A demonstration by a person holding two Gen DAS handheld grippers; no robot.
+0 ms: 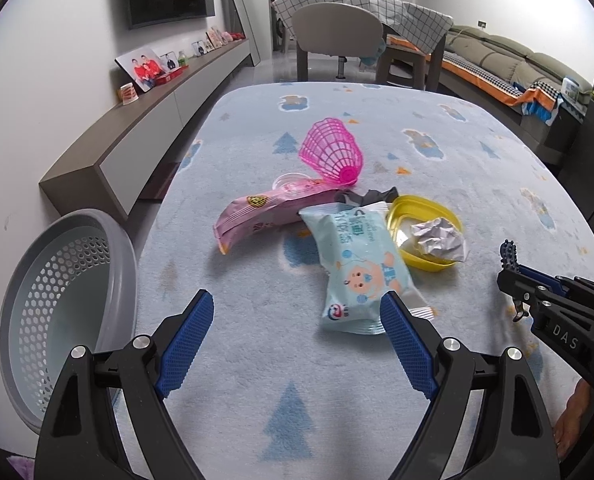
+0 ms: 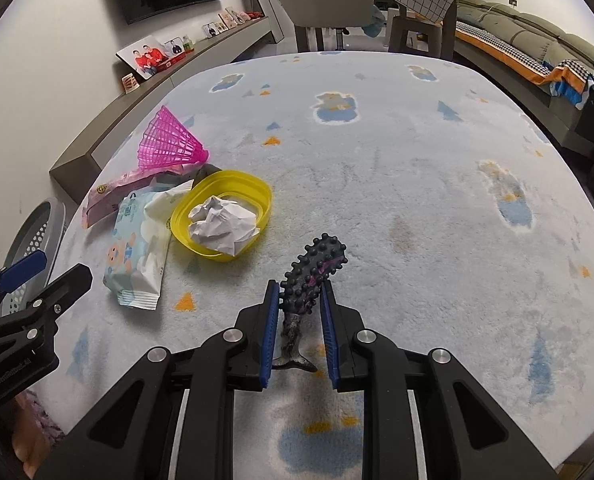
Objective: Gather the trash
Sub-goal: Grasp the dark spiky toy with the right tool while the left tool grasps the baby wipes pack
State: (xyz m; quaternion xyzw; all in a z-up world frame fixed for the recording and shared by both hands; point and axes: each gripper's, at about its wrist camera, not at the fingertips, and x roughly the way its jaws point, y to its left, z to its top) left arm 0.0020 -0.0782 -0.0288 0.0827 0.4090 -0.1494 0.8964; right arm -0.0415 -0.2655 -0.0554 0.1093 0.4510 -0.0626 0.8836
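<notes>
My left gripper (image 1: pixel 297 308) is open and empty, just short of a light blue wet-wipe pack (image 1: pixel 363 268) on the rug. Behind the pack lie a pink snack wrapper (image 1: pixel 265 210), a pink plastic shuttlecock (image 1: pixel 331 150) and a yellow lid (image 1: pixel 425 232) holding crumpled white paper (image 1: pixel 439 238). My right gripper (image 2: pixel 299 292) is shut on a dark knobbly spiked object (image 2: pixel 313 270), held above the rug to the right of the pile. It shows in the left wrist view too (image 1: pixel 509 256). The grey perforated basket (image 1: pixel 57 304) lies at the left.
The light blue patterned rug (image 2: pixel 397 168) covers the floor. A low grey TV cabinet (image 1: pixel 145 132) with photos runs along the left wall. A chair (image 1: pixel 337 36), a covered table (image 1: pixel 377 8) and a sofa (image 1: pixel 517 64) stand behind.
</notes>
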